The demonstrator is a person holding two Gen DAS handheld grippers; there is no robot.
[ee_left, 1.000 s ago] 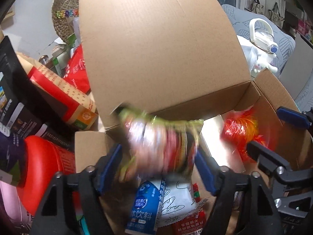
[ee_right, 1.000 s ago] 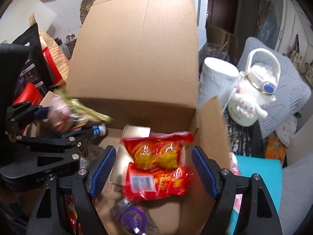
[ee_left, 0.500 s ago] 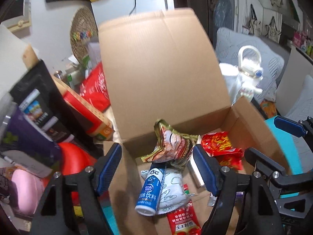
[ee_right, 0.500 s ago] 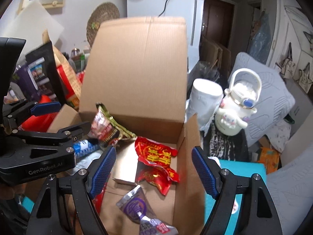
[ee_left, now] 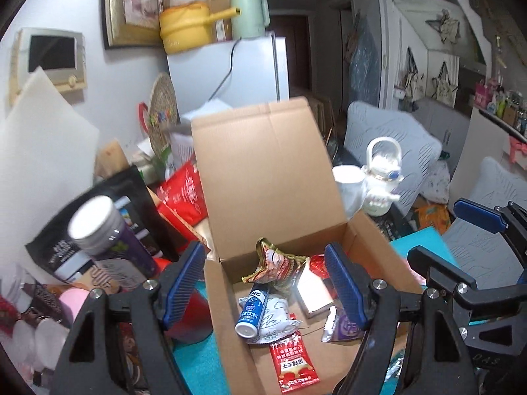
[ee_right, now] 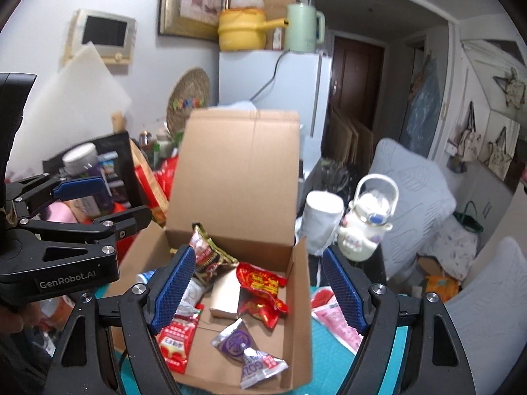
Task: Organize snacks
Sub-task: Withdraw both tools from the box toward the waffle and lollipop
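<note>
An open cardboard box (ee_left: 270, 181) (ee_right: 240, 171) sits on a teal mat with its lid up. Inside lie a gold-edged snack bag (ee_left: 276, 265) (ee_right: 207, 256), a blue drink bottle (ee_left: 252, 307), a red sachet (ee_left: 293, 360) (ee_right: 176, 339), a red chip bag (ee_right: 262, 288), a silver-purple pouch (ee_right: 245, 350) and a small silver box (ee_right: 225, 293). My left gripper (ee_left: 265, 288) is open and empty above the box's near edge. My right gripper (ee_right: 257, 291) is open and empty above the box. The left gripper also shows in the right wrist view (ee_right: 102, 200).
Left of the box stand a purple jar (ee_left: 108, 240), black bags (ee_left: 95, 220) and red packets (ee_left: 182, 194). A white kettle-shaped bottle (ee_left: 382, 177) and a white cup (ee_right: 321, 225) stand to the right. A pink packet (ee_right: 332, 314) lies on the teal mat (ee_right: 332, 358).
My left gripper let go of the gold-edged snack bag, which now rests in the box. Both grippers have pulled back and up from the box, open and empty.
</note>
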